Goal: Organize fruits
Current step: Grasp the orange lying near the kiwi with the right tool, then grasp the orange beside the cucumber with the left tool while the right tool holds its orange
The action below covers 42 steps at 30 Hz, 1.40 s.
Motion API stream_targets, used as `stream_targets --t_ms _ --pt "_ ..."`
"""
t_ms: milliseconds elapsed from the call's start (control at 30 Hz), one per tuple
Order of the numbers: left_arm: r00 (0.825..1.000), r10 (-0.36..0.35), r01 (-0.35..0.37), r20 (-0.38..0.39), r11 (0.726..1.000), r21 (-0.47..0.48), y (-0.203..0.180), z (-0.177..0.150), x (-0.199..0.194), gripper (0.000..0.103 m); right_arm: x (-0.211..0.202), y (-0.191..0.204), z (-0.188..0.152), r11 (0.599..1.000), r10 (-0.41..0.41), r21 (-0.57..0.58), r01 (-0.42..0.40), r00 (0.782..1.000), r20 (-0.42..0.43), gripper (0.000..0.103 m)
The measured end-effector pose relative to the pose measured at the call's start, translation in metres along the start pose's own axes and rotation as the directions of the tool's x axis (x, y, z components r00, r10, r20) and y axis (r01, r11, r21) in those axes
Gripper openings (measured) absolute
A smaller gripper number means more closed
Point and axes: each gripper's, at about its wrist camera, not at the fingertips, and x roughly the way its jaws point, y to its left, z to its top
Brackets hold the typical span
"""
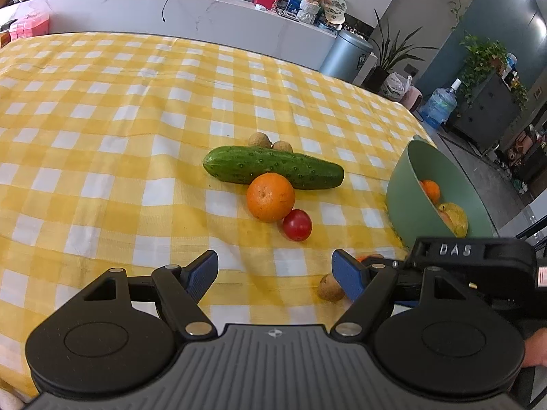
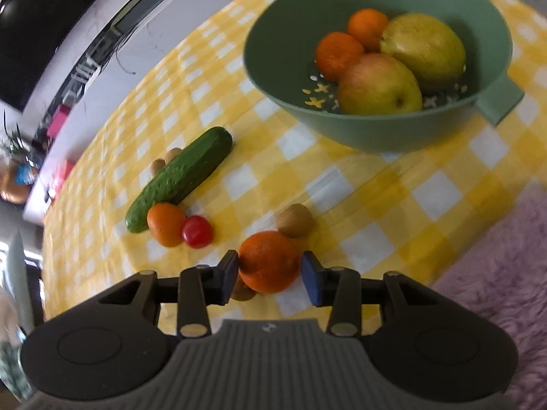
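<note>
Two grippers are in your hands above a table [image 1: 102, 109] covered in yellow and white checks. Your left gripper [image 1: 275, 278] hovers with its jaws spread wide and nothing between them; ahead of it lie a cucumber [image 1: 273, 167], an orange [image 1: 270, 197] touching the cucumber's near side, and a cherry tomato [image 1: 297, 224] touching that orange. Two small brown fruits [image 1: 270, 142] sit just behind the cucumber, and another brown fruit [image 1: 330, 287] shows beside the left gripper's right finger.

Your right gripper [image 2: 270, 278] straddles a second orange [image 2: 268, 261] resting on the cloth. Its left pad [image 2: 229, 275] is at the orange's skin, while a sliver of gap shows by the right pad, so the jaws are not squeezing the fruit. A small brown fruit [image 2: 294, 220] sits just beyond this orange, and another peeks out beneath it near the left pad.

Farther ahead and to the right stands the green colander bowl [image 2: 273, 54]. It holds two small oranges [image 2: 352, 41], an apple [image 2: 379, 83] and a yellow-green fruit [image 2: 424, 46], all crowded together.
</note>
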Motion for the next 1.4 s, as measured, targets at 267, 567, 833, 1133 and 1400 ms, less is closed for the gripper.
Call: stream_targets --t_ms 267,567,833,1133,1400 --pt "1.0 0.011 -0.011 -0.02 1.0 -0.006 0.003 -0.001 0.005 0.089 0.009 0.008 0.0 1.0 -0.015 0.006 0.014 0.999 0.029 0.041" --pt "1.0 0.018 -0.018 -0.025 1.0 -0.014 0.004 -0.001 0.006 0.089 0.012 0.004 0.0 0.999 0.019 0.026 -0.019 1.0 0.014 0.04" --pt "0.995 0.026 -0.017 0.094 0.995 -0.093 0.021 0.006 -0.012 0.087 -0.004 0.016 -0.006 0.964 0.25 -0.098 -0.247 0.968 0.021 0.04" --pt "0.978 0.113 -0.061 0.176 0.959 -0.277 0.067 0.015 -0.03 0.087 0.018 0.063 -0.041 0.89 0.188 -0.387 -0.241 0.967 -0.17 0.04" --pt "0.986 0.084 -0.033 0.145 0.946 -0.323 0.079 0.015 -0.023 0.087 0.024 0.095 -0.074 0.75 0.028 -0.66 -0.047 0.999 -0.039 0.041"
